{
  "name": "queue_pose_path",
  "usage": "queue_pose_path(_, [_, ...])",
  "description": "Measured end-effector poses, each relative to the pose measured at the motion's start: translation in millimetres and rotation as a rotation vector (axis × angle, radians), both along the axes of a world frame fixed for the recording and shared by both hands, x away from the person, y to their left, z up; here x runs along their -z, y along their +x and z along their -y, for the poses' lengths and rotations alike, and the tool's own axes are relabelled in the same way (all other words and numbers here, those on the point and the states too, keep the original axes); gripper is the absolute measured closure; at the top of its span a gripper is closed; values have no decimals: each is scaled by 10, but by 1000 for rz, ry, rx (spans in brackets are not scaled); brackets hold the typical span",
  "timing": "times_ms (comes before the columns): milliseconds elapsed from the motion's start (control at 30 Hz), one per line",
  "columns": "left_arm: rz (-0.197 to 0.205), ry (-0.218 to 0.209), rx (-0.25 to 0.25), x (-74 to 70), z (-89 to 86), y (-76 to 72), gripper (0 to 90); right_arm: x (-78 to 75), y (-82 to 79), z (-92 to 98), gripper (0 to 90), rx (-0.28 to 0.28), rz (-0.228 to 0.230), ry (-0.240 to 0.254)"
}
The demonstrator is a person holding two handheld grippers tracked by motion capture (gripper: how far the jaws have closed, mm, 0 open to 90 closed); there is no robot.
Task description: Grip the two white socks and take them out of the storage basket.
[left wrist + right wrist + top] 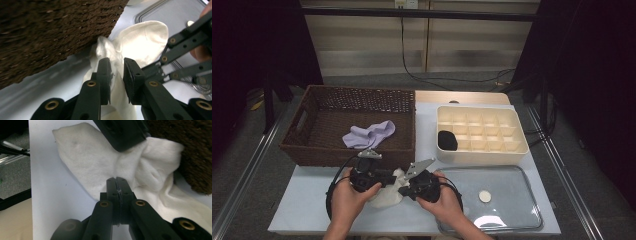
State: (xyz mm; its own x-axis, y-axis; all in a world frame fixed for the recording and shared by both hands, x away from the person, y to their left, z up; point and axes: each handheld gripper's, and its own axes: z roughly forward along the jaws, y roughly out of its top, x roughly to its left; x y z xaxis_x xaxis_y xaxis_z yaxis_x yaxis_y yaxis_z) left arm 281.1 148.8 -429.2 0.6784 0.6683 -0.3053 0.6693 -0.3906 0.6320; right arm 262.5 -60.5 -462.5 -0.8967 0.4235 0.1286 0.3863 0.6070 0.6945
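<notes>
A dark room with a slatted wall at the back, and a pale table (307,200) lit in the middle of it. On the table's left stands a brown wicker basket (312,150) with a lilac cloth (369,134) lying inside. To its right is a cream divider tray (517,145) with one black lump (447,140) in a near-left cell, and in front of that lies a clear lid (512,210) with a small white knob.

The white sock (388,195) lies crumpled on the table at the near edge, right against the basket's front wall. A person's two hands meet over it. The left gripper (117,72) has its jaws a little apart, with a fold of the sock standing between them; the pads don't seem to press it. The right gripper (117,185) is clenched tight, jaw against jaw, its tips at the sock's middle; whether it has any cloth pinched I can't tell.
</notes>
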Motion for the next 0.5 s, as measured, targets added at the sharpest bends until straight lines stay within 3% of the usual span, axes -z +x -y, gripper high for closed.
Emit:
queue_pose_path(200, [21, -15, -37, -64, -194, -38, 697, -143, 61, 257, 900, 68, -8, 85])
queue_pose_path(333, [4, 1, -11, -34, -209, -67, 706, -170, 155, 481, 900, 135, -24, 109])
queue_pose_path(500, [-41, 3, 53, 35, -79, -101, 724, -56, 239, 697, 900, 191, -49, 94])
